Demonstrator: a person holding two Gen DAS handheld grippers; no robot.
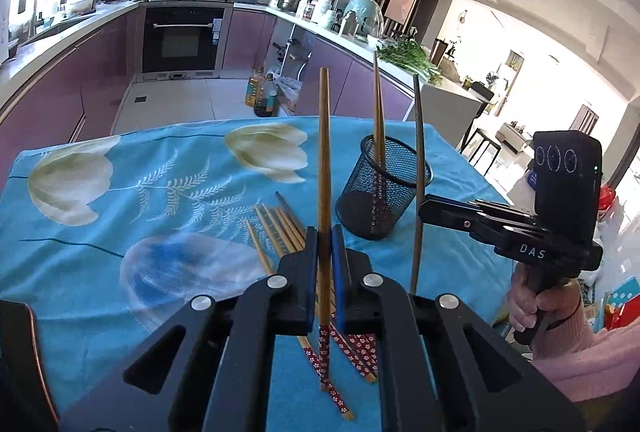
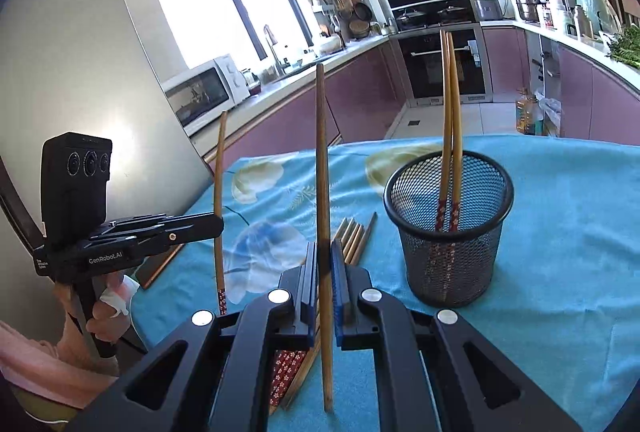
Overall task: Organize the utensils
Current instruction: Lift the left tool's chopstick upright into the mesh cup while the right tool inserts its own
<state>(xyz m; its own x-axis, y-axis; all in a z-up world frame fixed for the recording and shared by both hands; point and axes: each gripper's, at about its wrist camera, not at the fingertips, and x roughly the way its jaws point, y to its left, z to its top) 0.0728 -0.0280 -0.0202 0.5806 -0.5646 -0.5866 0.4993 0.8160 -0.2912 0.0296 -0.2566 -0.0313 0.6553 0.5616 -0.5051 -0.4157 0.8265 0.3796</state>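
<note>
My left gripper [image 1: 325, 234] is shut on a wooden chopstick [image 1: 324, 151] that stands upright, its red flowered end hanging below the jaws. My right gripper [image 2: 325, 264] is shut on another upright chopstick [image 2: 321, 151], held above the cloth. In the left wrist view the right gripper [image 1: 424, 207] and its chopstick [image 1: 419, 159] are just right of the black mesh cup [image 1: 384, 187]. The left gripper [image 2: 219, 222] shows at the left of the right wrist view. Two chopsticks [image 2: 450, 103] lean inside the mesh cup [image 2: 448, 244]. Several loose chopsticks [image 1: 276, 228] lie on the cloth under both grippers.
A blue flowered cloth [image 1: 120, 191] covers the table, whose far edge drops to the kitchen floor. A dark flat board [image 1: 24, 352] lies at the table's left edge. A hand in a pink sleeve [image 1: 560, 316] holds the right gripper's handle. Purple cabinets and an oven [image 2: 440, 63] stand beyond.
</note>
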